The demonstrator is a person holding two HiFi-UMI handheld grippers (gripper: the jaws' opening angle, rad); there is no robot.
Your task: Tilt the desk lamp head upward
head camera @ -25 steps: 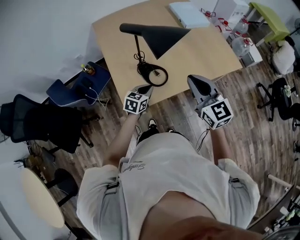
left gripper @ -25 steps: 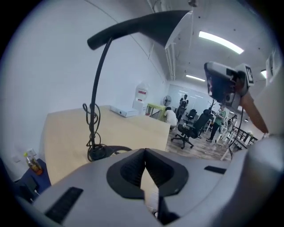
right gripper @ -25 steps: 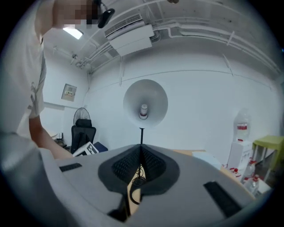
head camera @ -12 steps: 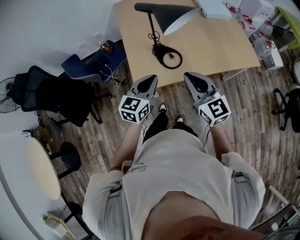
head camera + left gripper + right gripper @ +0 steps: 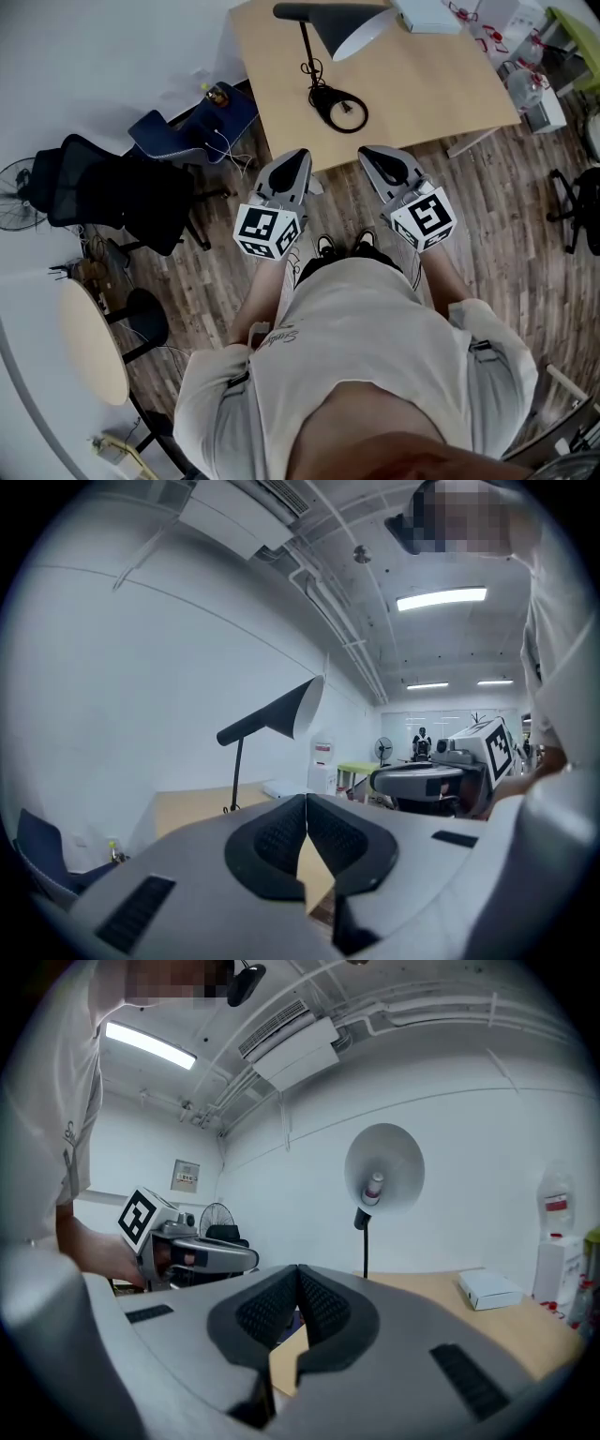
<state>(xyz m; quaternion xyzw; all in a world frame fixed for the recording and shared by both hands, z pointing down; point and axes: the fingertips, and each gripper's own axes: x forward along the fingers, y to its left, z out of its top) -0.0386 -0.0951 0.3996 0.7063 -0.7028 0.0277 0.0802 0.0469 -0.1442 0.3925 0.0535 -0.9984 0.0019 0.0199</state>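
- The black desk lamp with a cone shade (image 5: 349, 22) stands on the pale wooden desk (image 5: 422, 89), well ahead of both grippers.
- The left gripper (image 5: 296, 159) and right gripper (image 5: 373, 157) hang short of the desk edge, jaws pressed together, empty.
- Likely the approach: reach forward, part one gripper's jaws and take the shade.

even ceiling strip light (image 5: 441, 598), sharp centres, fisheye-bent dark corners.
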